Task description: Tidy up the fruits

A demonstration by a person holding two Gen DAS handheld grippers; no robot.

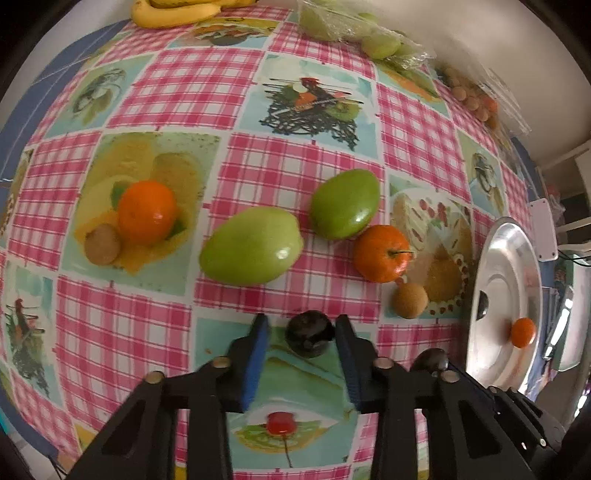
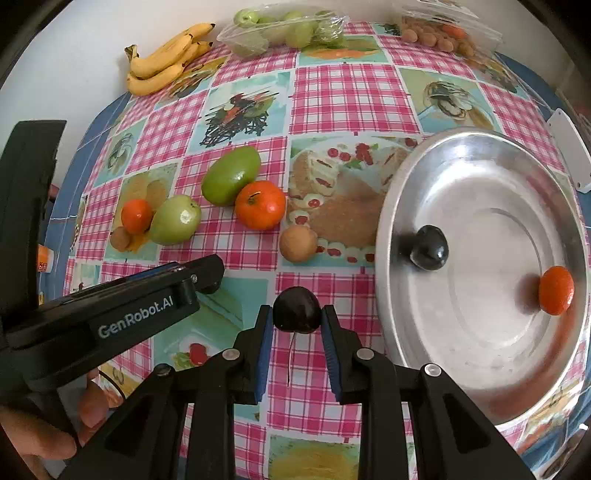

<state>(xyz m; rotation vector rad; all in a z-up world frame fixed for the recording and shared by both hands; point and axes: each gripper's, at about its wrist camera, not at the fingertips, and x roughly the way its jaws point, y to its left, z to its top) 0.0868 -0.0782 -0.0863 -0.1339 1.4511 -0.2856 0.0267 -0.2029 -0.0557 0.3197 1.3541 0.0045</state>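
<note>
On the checked tablecloth a dark plum (image 1: 309, 338) sits between the blue pads of my left gripper (image 1: 303, 325), which is shut on it. My right gripper (image 2: 297, 314) is shut on a second dark plum (image 2: 296, 310), held a little above the cloth just left of the silver plate (image 2: 480, 166). In the plate lie another dark plum (image 2: 429, 253) and a small orange (image 2: 556, 290). Loose on the cloth beyond are two green fruits (image 1: 251, 251) (image 1: 345, 203), two oranges (image 1: 146, 212) (image 1: 382, 253) and two small brown fruits (image 1: 102, 244) (image 1: 410, 301).
Bananas (image 2: 166, 59), a bag of green fruits (image 2: 288, 29) and a bag of small brown fruits (image 2: 436, 37) line the far edge by the wall. A person's hand (image 2: 37, 435) holds the left gripper's black body at the lower left of the right wrist view.
</note>
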